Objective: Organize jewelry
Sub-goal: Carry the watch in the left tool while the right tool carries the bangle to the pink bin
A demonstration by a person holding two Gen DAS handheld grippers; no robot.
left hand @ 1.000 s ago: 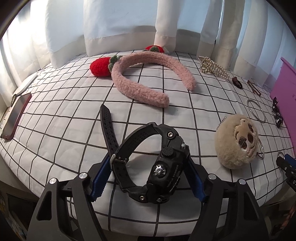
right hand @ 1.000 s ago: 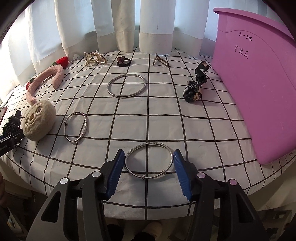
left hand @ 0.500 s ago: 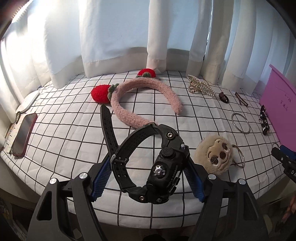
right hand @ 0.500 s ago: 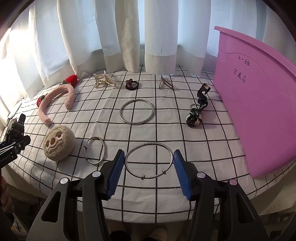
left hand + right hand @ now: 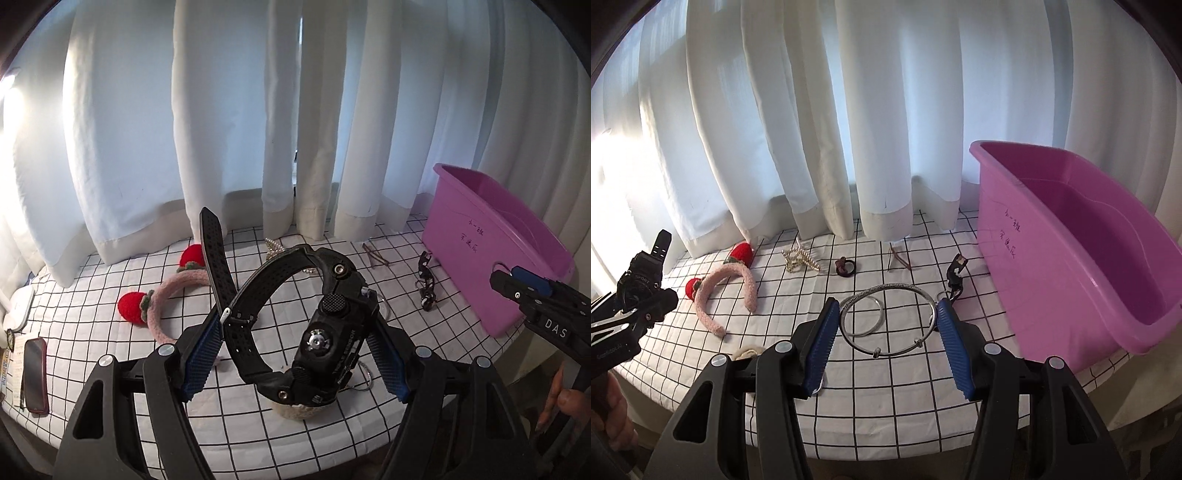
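wrist cams | angled down, raised | share pink bin (image 5: 491,236) (curtains (image 5: 849,110) too)

White curtains (image 5: 849,129) hung behind a table with a white checked cloth (image 5: 886,387). A phone (image 5: 35,374) lay near the cloth's left edge, beside some papers (image 5: 5,365).

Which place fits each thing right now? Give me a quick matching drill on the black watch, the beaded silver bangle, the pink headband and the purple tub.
1 black watch
2 beaded silver bangle
3 pink headband
4 purple tub

A lying on the checked cloth
B clamped in the left gripper
C standing at the table's right end
D clamped in the right gripper

Pairs: 1-B, 2-D, 3-A, 4-C
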